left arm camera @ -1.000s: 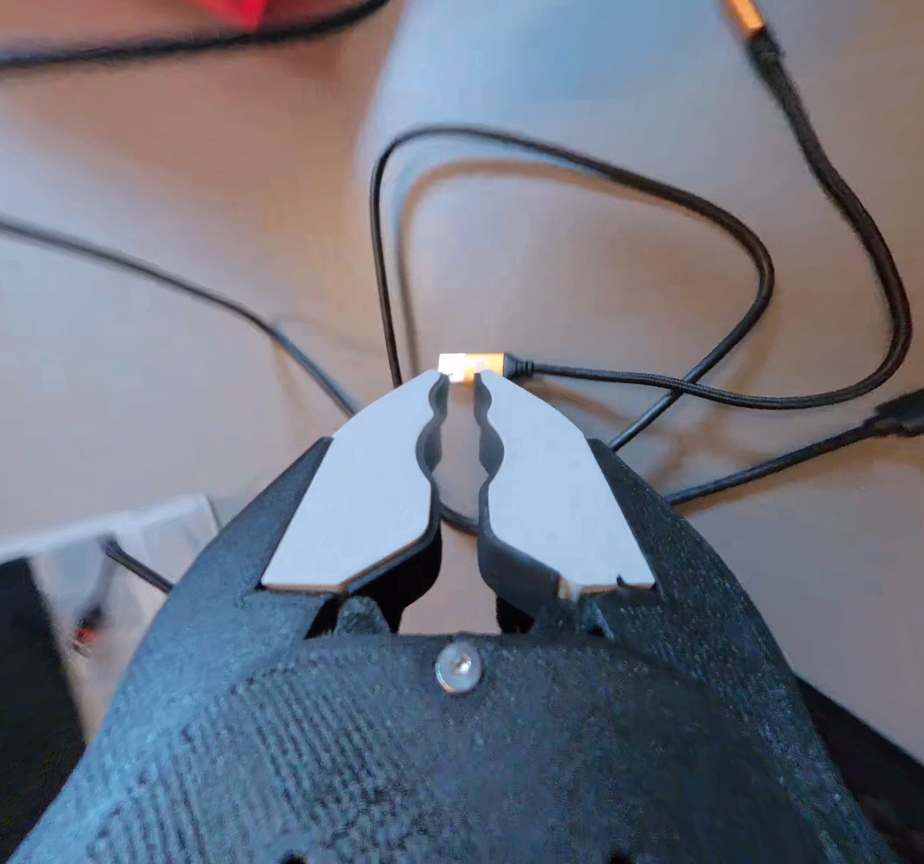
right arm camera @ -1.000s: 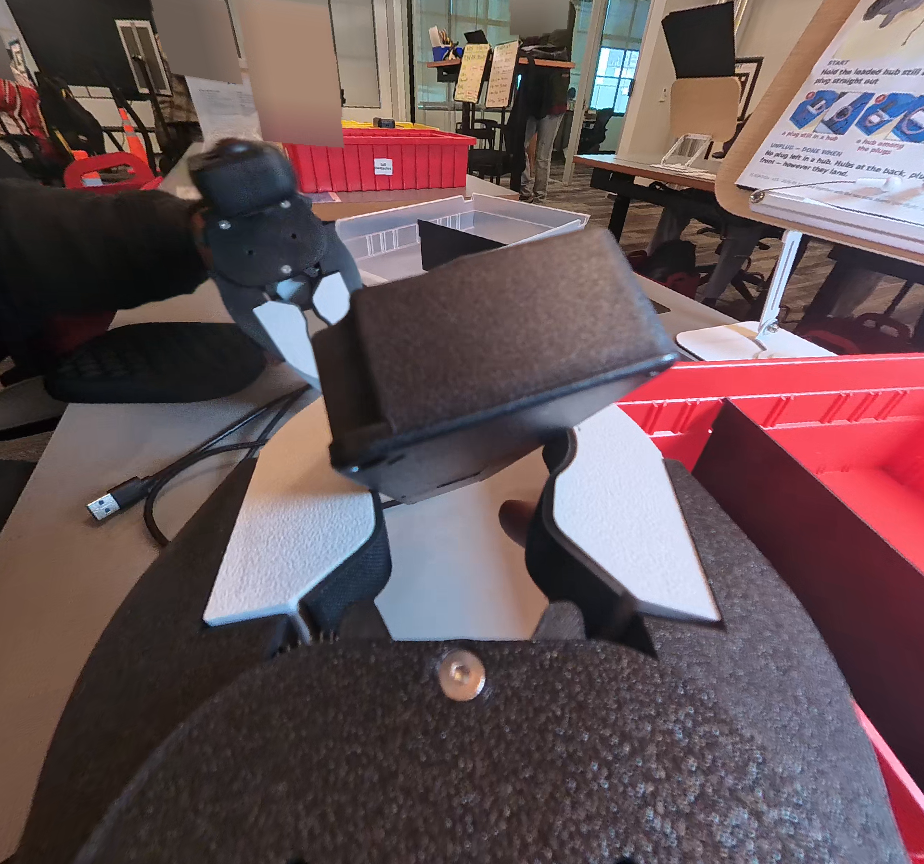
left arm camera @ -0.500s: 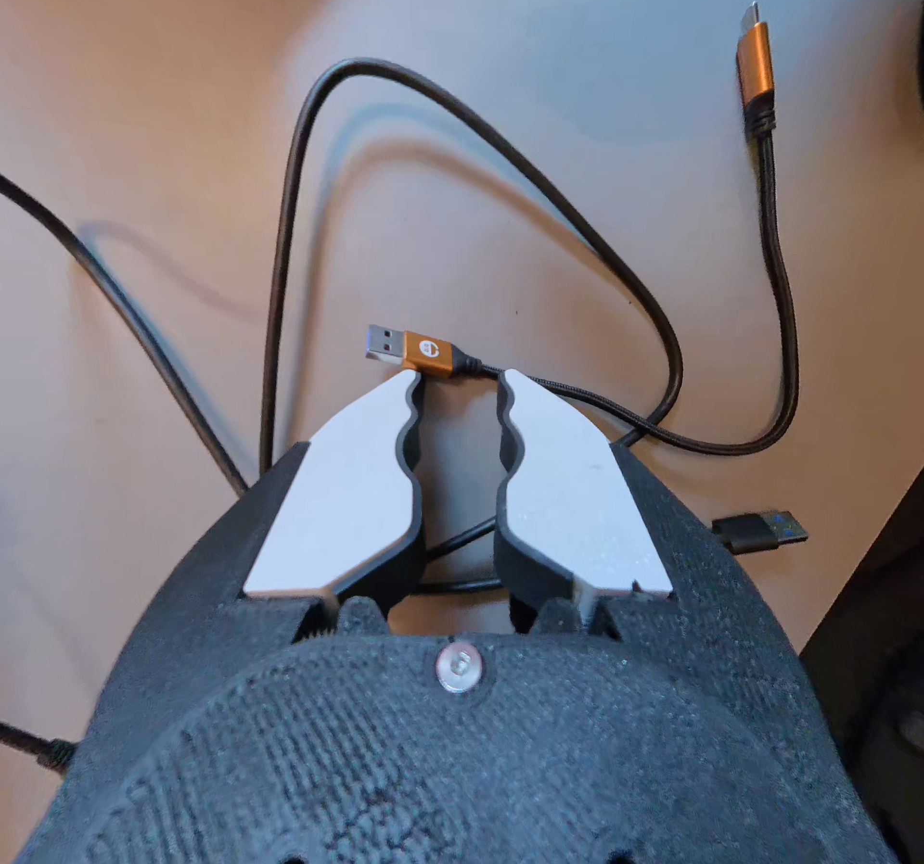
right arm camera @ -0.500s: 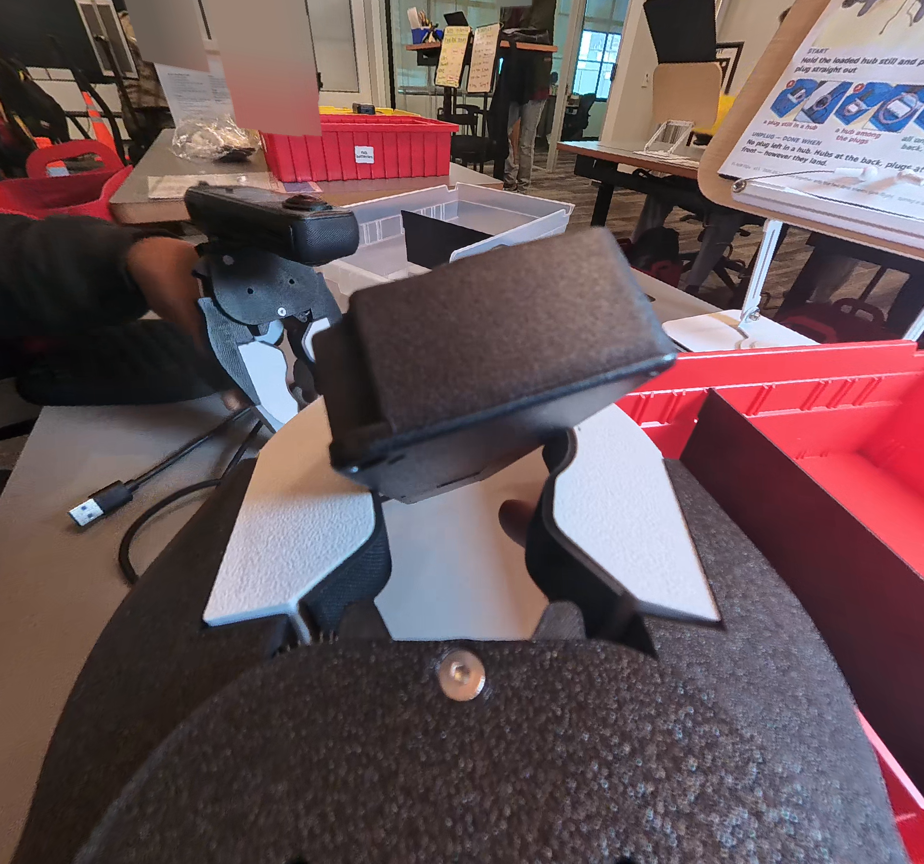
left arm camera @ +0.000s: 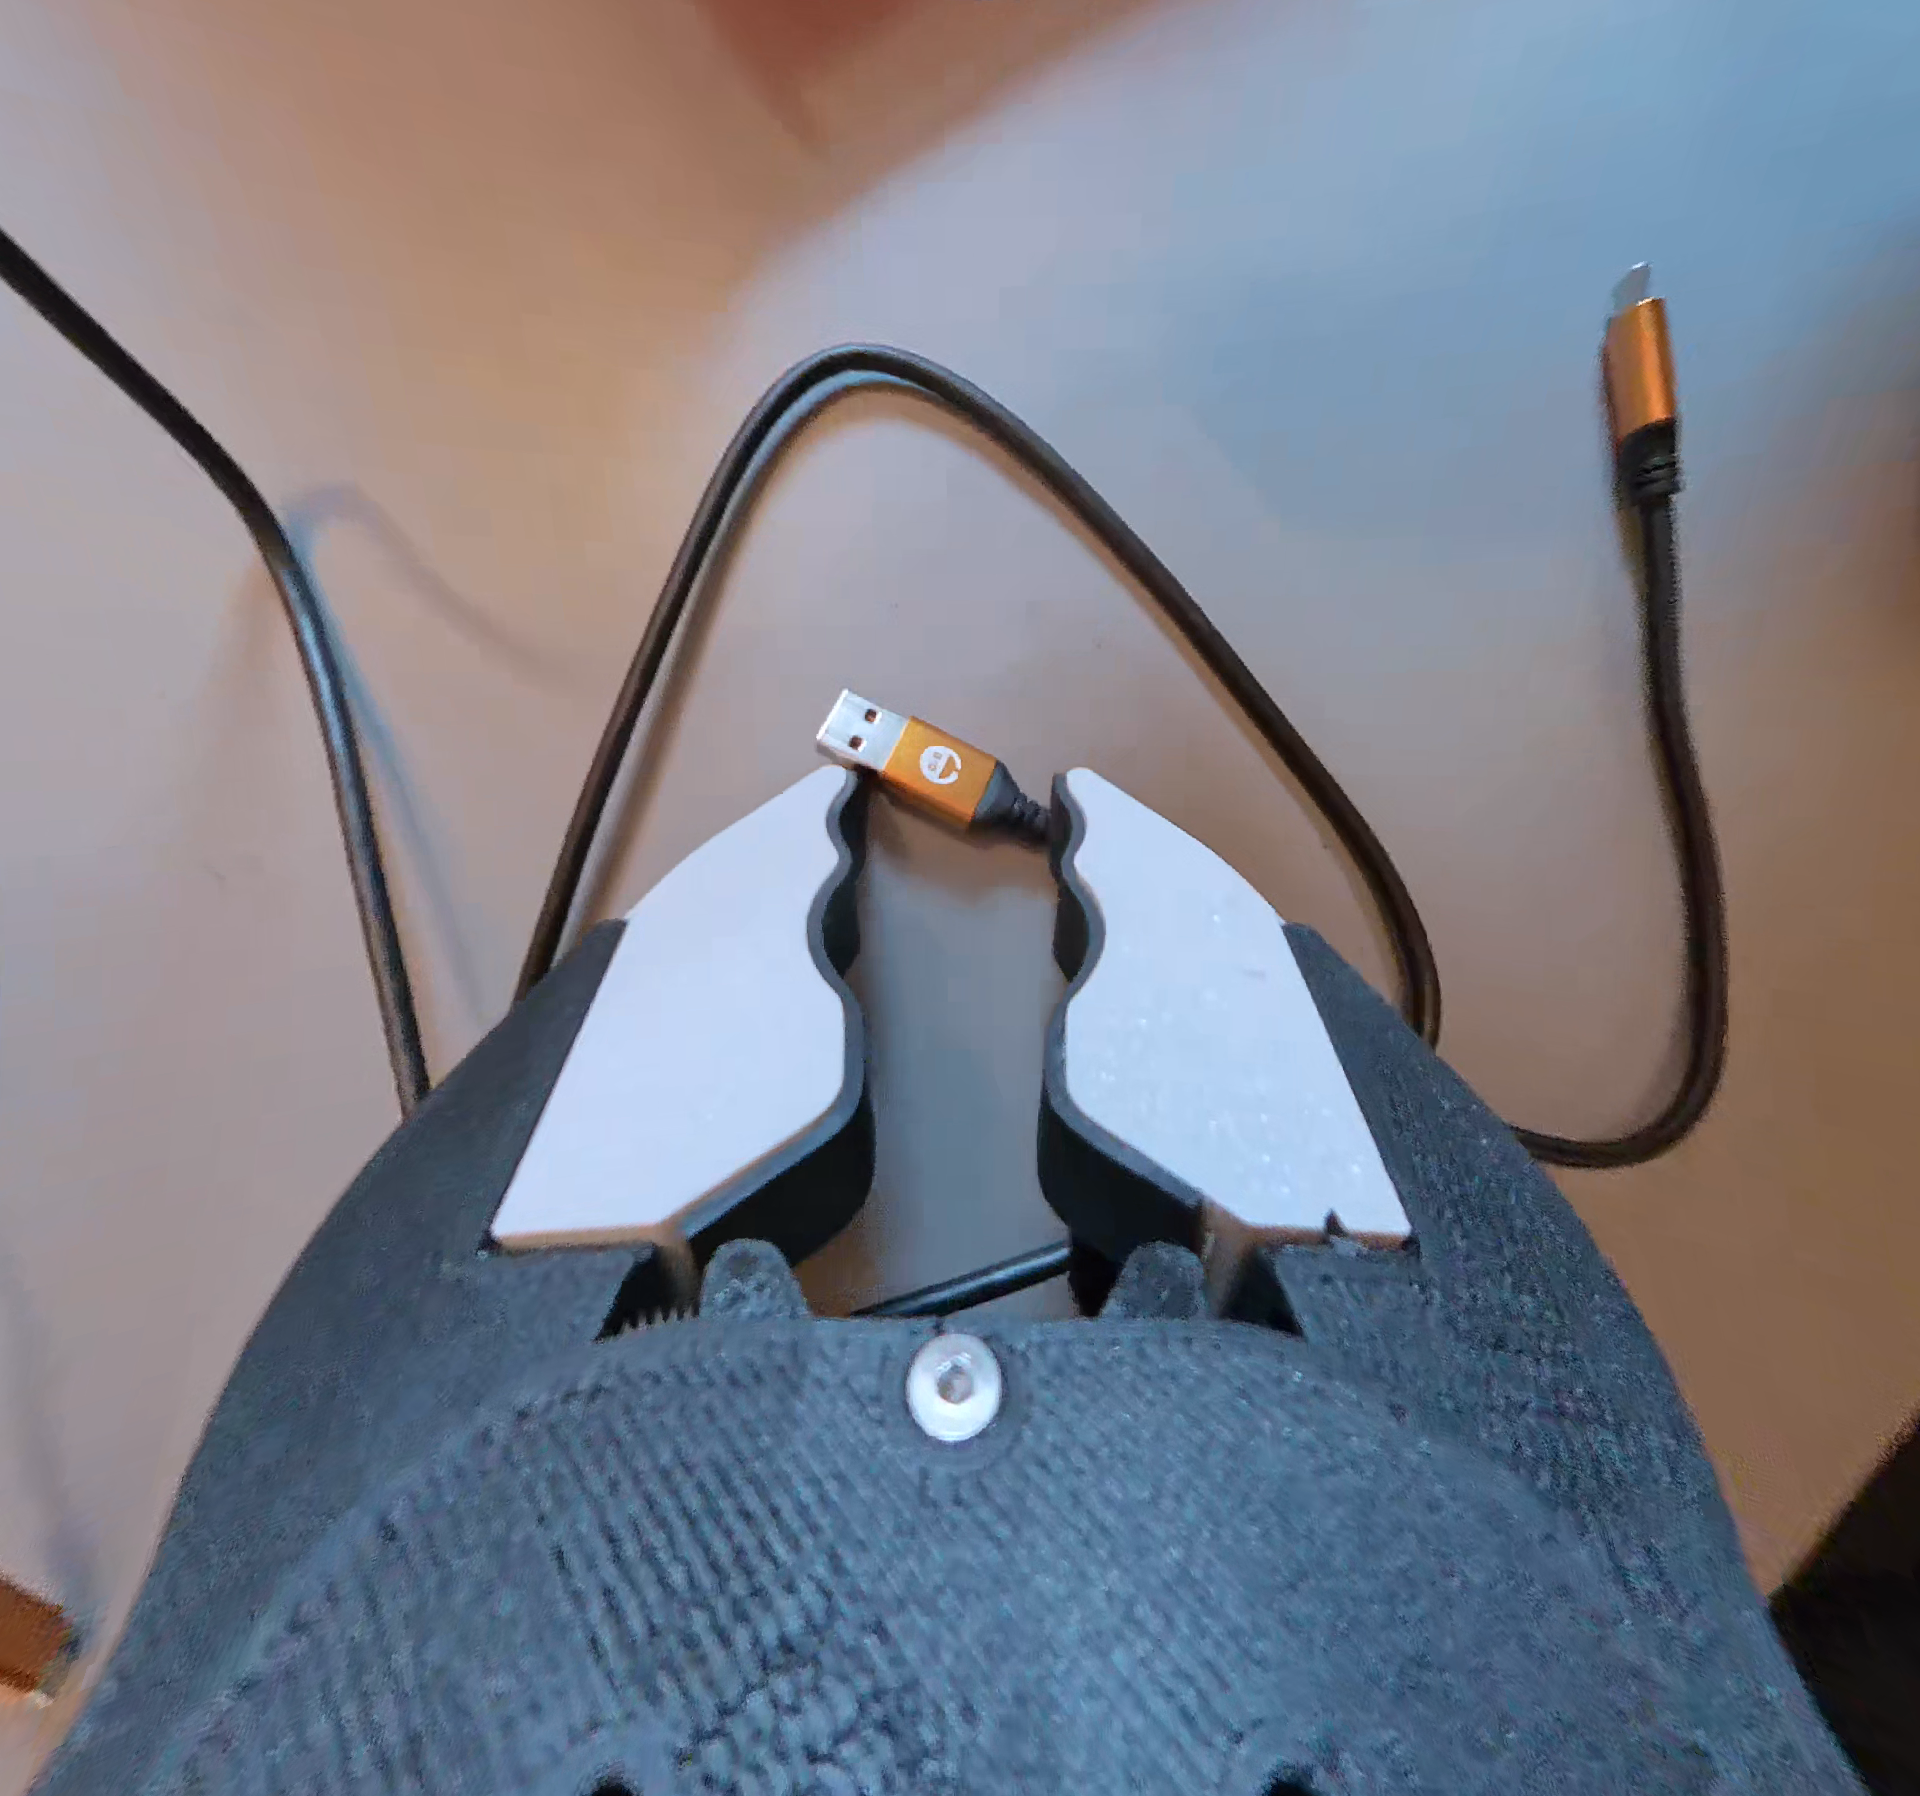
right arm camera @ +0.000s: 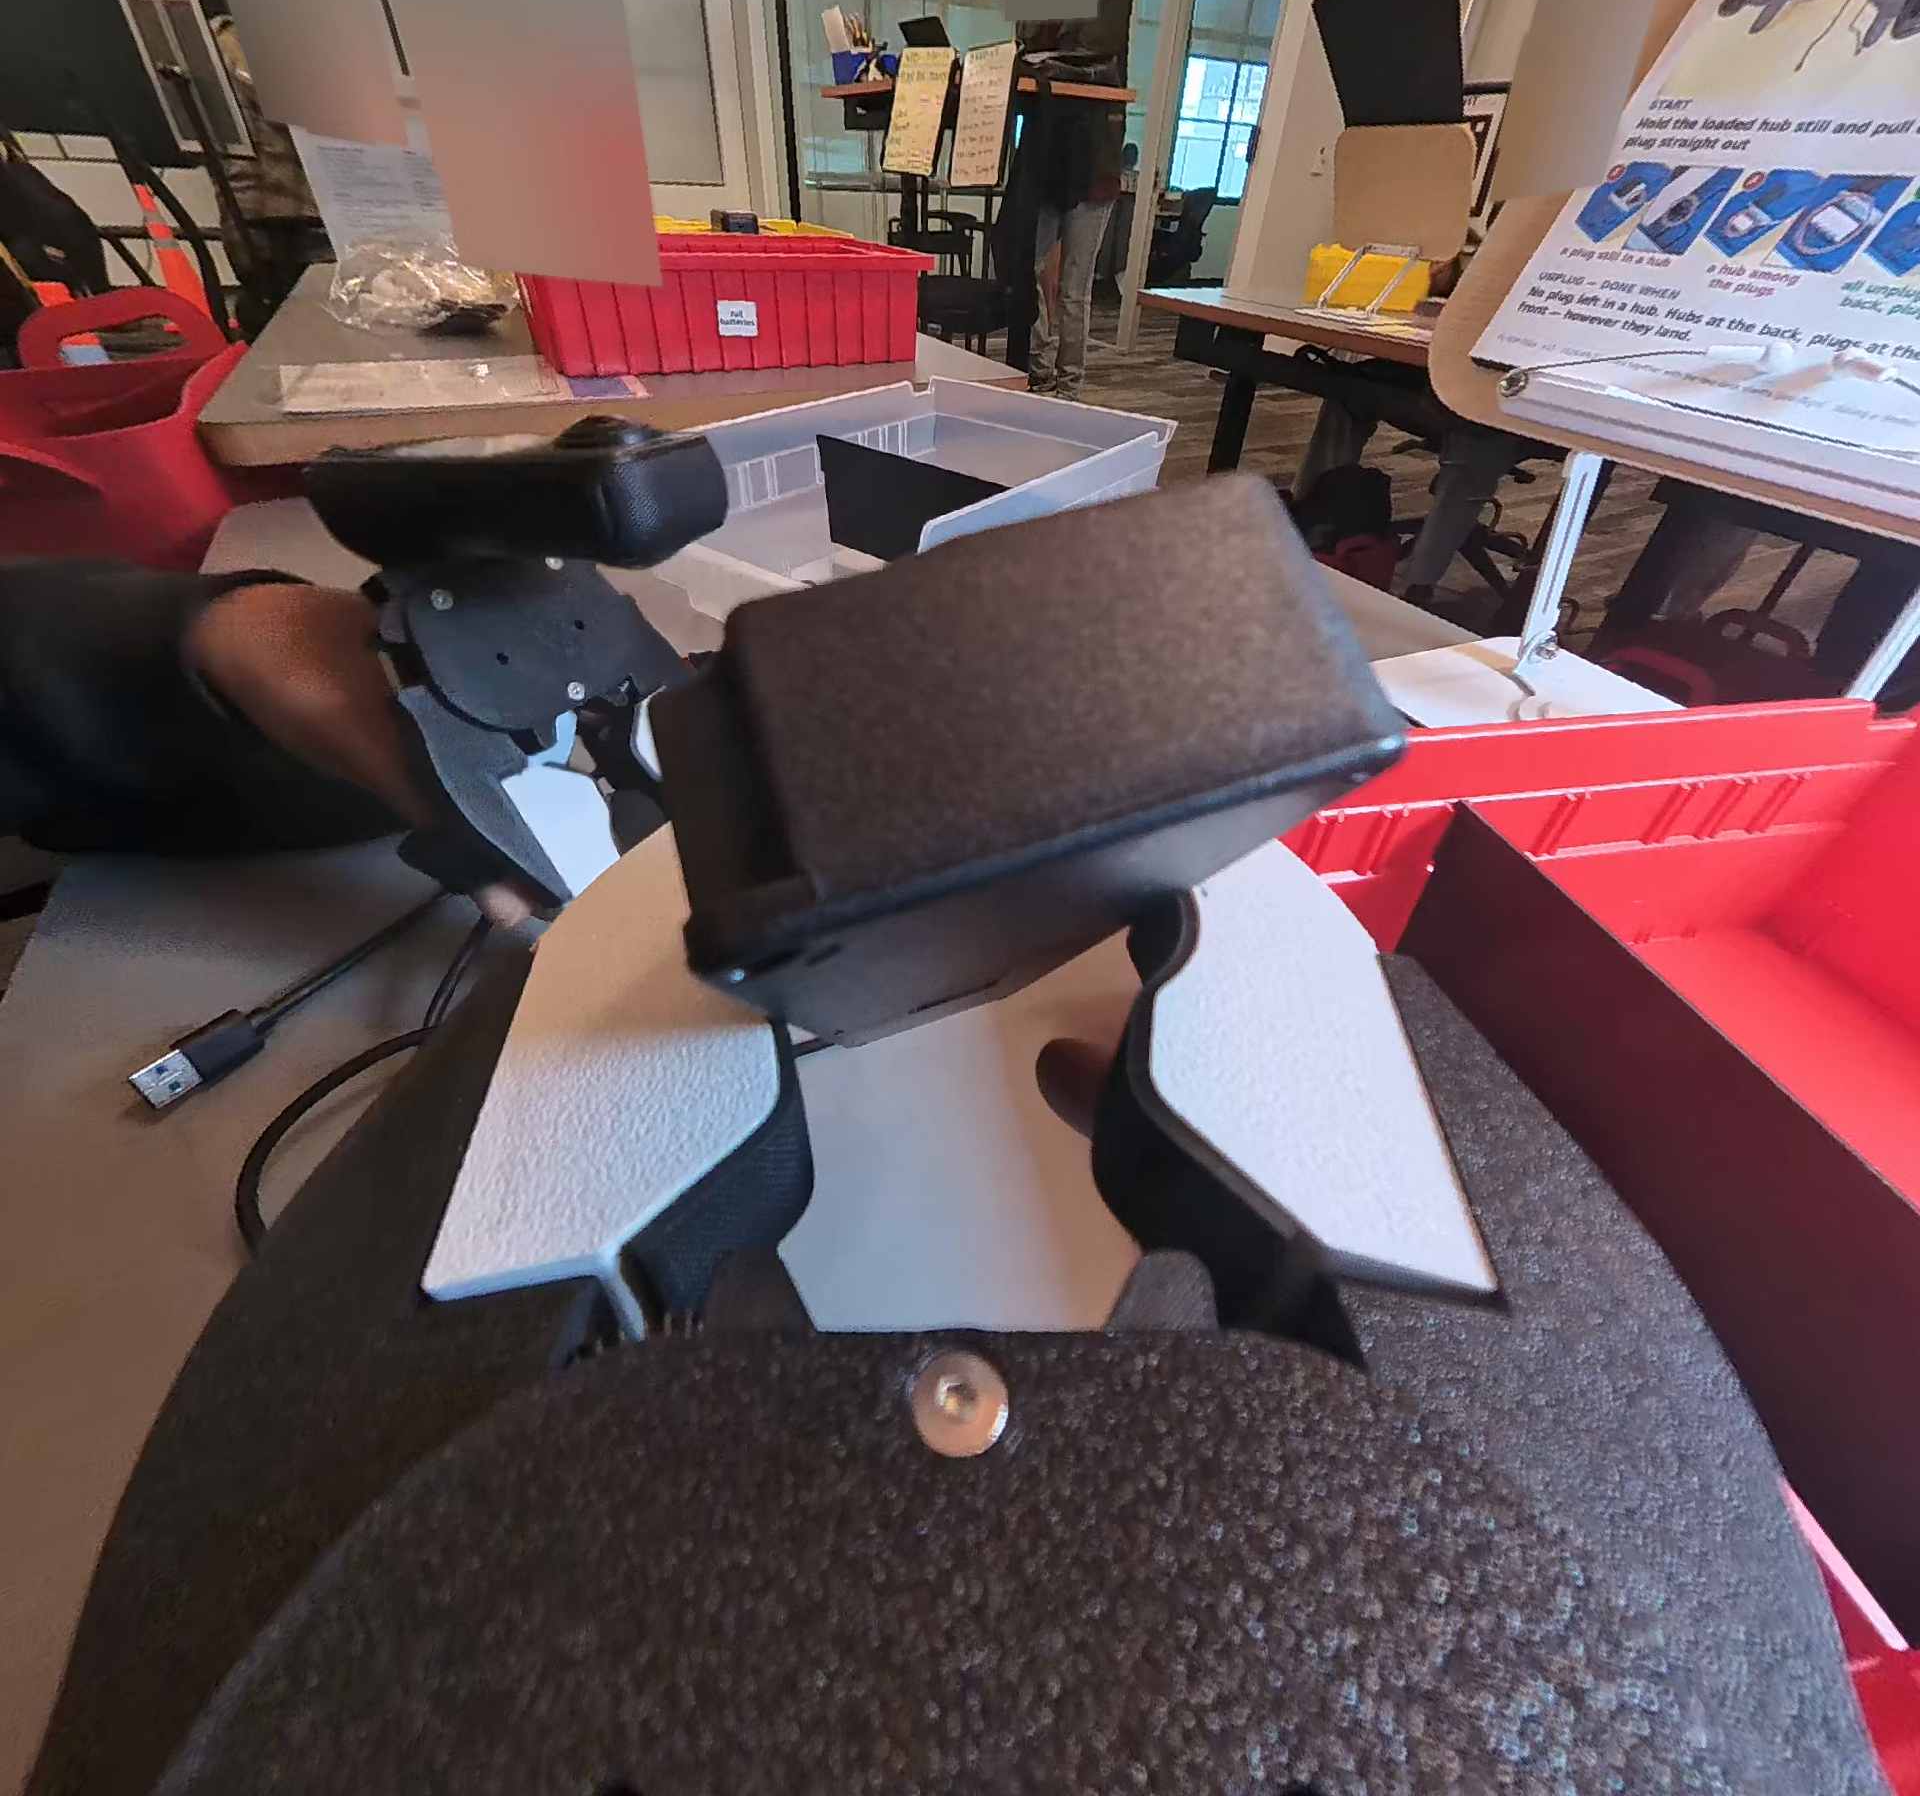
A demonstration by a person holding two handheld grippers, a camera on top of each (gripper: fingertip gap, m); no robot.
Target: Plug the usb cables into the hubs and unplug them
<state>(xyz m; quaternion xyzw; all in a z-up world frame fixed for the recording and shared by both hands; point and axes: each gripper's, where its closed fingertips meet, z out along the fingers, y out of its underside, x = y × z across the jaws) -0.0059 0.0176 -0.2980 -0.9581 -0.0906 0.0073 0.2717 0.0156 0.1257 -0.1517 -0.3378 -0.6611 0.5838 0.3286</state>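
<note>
In the left wrist view my left gripper (left arm camera: 951, 796) is open and points down at the table. An orange USB-A plug (left arm camera: 914, 759) on a braided black cable lies slanted just beyond the fingertips, within the gap, not gripped. The cable's other orange plug (left arm camera: 1640, 364) lies at the far right. In the right wrist view my right gripper (right arm camera: 956, 998) is shut on a black box-shaped hub (right arm camera: 1018, 738) and holds it tilted above the table. The left gripper (right arm camera: 520, 666) shows behind it at the left, low over the cables.
A black USB plug with a blue insert (right arm camera: 192, 1066) lies on the grey table at the left. A red bin (right arm camera: 1662, 863) stands at the right, a clear bin (right arm camera: 935, 458) behind. Black cable loops (left arm camera: 1143, 551) surround the orange plug. An instruction board (right arm camera: 1714, 188) stands at the right. Left tips to right tips: about 20 cm.
My left gripper has opened wider and come down over the orange plug, which now sits at its fingertips. My right gripper still holds the hub, almost unmoved.
</note>
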